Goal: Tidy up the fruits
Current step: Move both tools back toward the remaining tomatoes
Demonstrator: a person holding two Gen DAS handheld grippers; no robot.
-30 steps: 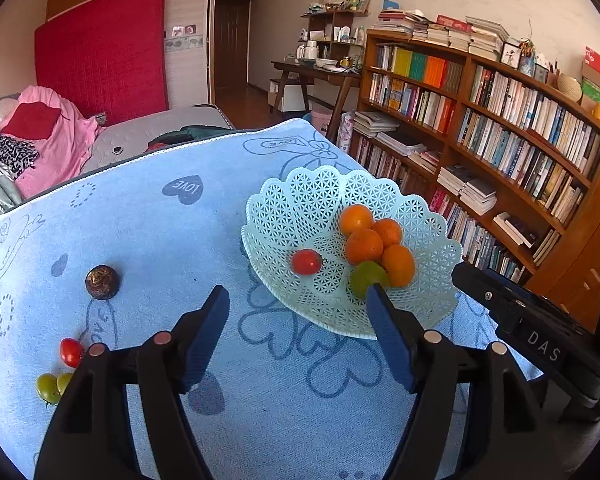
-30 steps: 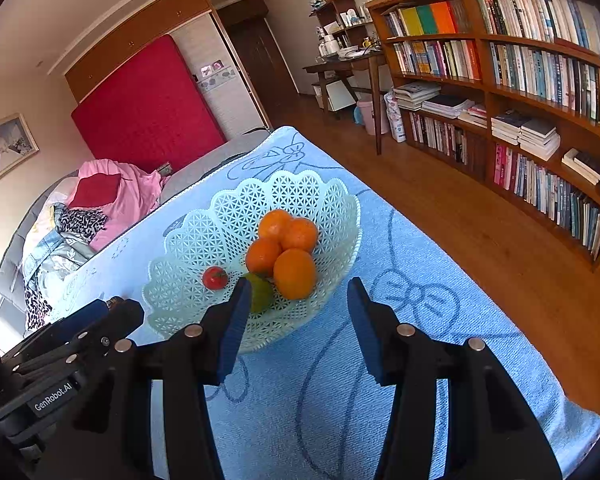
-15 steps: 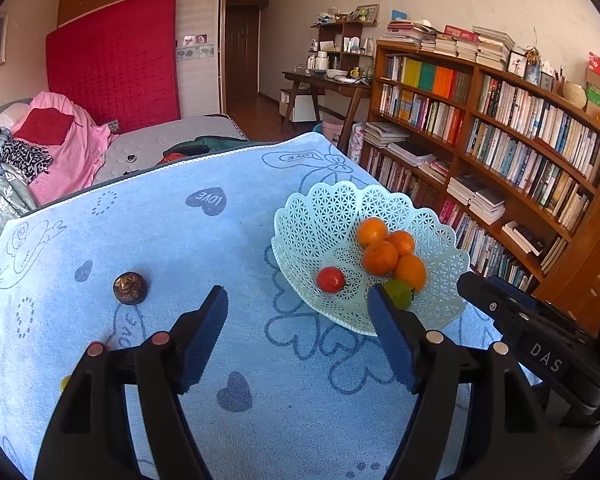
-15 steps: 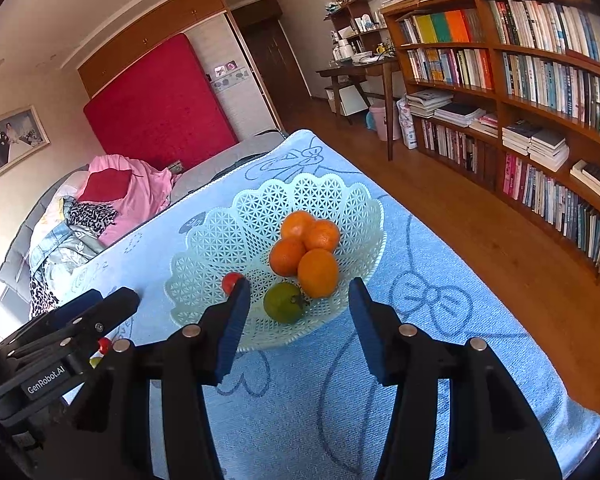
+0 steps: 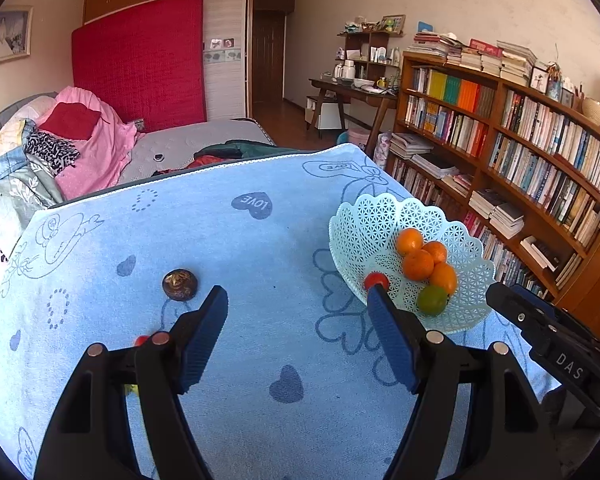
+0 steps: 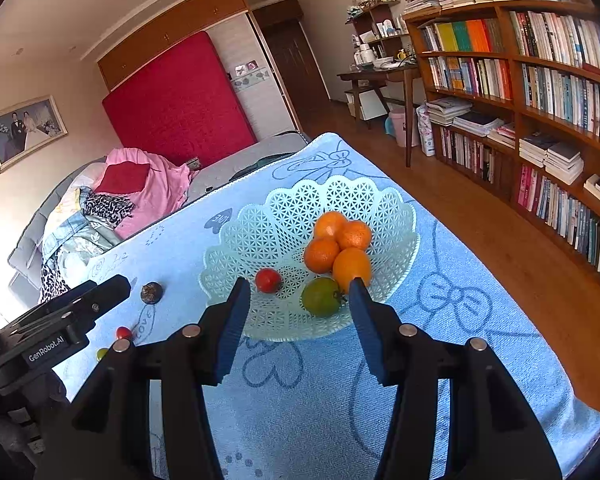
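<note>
A pale green lattice basket (image 6: 260, 236) (image 5: 364, 228) stands on the blue towel-covered table. In it lie several oranges (image 6: 322, 254) (image 5: 418, 265), a green fruit (image 6: 321, 297) (image 5: 432, 300) and a red tomato (image 6: 268, 280) (image 5: 376, 280). A dark brown round fruit (image 5: 180, 284) (image 6: 151, 292) rests on the cloth left of the basket. A small red tomato (image 6: 123, 333) (image 5: 141, 340) and a yellowish one (image 6: 101, 354) lie nearer the front left. My left gripper (image 5: 298, 300) hangs open and empty above the cloth. My right gripper (image 6: 298, 292) stands open and empty just short of the basket's near rim.
The table's right edge drops to a wooden floor before a long bookshelf (image 6: 540, 100). A bed with piled clothes (image 5: 80, 140) lies beyond the far edge. Each gripper's black body shows at the other view's side (image 5: 556, 344) (image 6: 56, 328).
Both views have pulled back and risen a little. In the left wrist view the basket has slid right and the brown fruit has come toward the middle. Both grippers' jaws stay as they were.
</note>
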